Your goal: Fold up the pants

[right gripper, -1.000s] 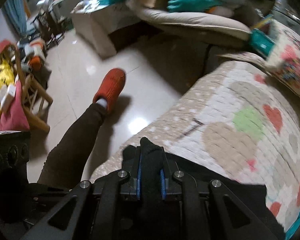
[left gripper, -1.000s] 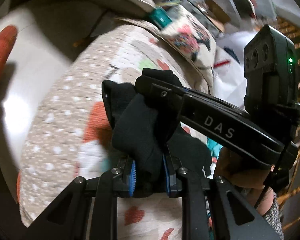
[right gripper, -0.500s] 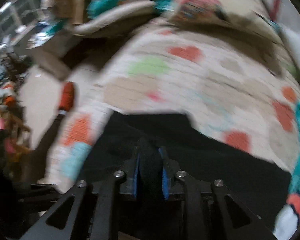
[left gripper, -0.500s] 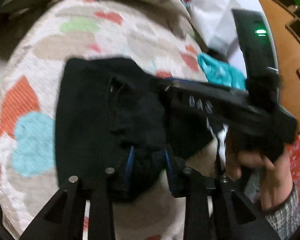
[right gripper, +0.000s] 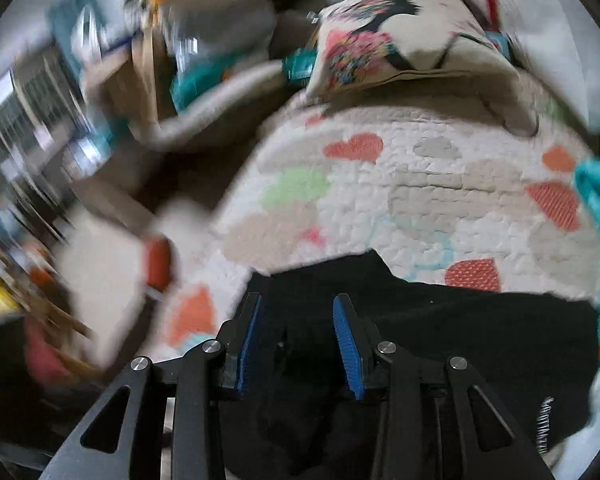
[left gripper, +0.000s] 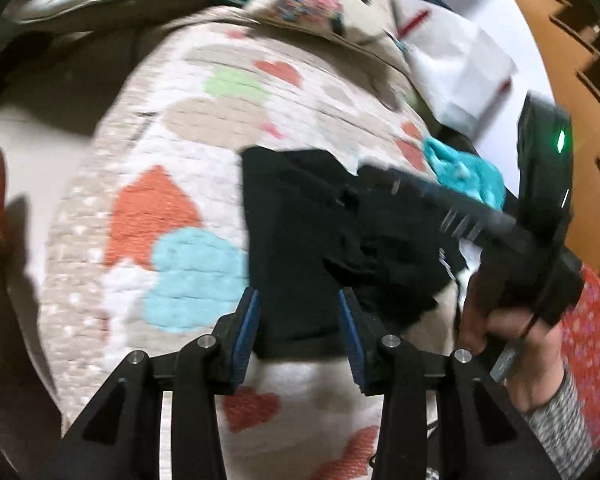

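Bare heart-patterned quilted blanket (left gripper: 188, 184) lies left of and beyond the black folded pants (left gripper: 300, 240). Obstructions: patterned cushion (right gripper: 400, 40) at far edge, teal crumpled cloth (left gripper: 464, 172) at right.

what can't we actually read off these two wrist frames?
- Left wrist: the black pants have their right part hidden behind the right gripper and motion-blurred.
- Right wrist: the pants' near end is cut off by the bottom edge; the white print is too small to read.

Black gripper (left gripper: 300, 316), blue-padded jaws, silver screws; grey knit sleeve (left gripper: 560, 420).
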`<state>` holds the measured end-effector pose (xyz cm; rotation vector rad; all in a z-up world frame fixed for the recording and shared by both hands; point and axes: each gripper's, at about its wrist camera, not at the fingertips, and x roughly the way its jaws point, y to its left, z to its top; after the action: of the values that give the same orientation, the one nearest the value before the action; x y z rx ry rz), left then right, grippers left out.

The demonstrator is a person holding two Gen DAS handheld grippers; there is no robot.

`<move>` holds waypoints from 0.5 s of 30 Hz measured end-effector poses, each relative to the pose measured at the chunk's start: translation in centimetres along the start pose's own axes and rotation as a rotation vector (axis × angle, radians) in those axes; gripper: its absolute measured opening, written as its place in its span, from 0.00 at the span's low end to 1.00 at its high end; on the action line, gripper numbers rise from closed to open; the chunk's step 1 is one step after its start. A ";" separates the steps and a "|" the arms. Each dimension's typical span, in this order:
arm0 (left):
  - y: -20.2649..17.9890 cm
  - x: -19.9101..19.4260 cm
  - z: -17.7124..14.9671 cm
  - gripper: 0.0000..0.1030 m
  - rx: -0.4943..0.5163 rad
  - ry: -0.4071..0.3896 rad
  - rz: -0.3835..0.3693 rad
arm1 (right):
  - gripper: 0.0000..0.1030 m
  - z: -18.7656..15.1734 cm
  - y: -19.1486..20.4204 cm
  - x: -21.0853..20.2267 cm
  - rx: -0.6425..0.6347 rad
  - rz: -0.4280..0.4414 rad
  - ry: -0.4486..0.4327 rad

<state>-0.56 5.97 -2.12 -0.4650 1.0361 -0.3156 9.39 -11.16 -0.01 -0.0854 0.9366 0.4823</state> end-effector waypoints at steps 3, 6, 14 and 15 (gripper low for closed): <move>1.2 -0.3 0.0 0.38 -0.036 -0.017 0.010 | 0.57 -1.8 2.4 1.5 -0.121 -0.068 0.044; 1.9 0.2 0.5 0.38 -0.069 -0.010 0.009 | 0.26 -3.7 2.4 2.5 -0.168 -0.147 0.103; 1.2 3.1 1.3 0.38 -0.066 0.011 -0.007 | 0.09 -5.7 -7.5 0.8 0.139 -0.381 0.197; 1.2 3.6 1.2 0.38 -0.066 0.019 -0.005 | 0.09 -6.2 -8.8 0.6 0.148 -0.457 0.211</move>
<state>2.31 5.58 -4.90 -0.5249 1.0662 -0.2913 8.87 -20.51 -5.41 -0.2136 1.1177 -0.0207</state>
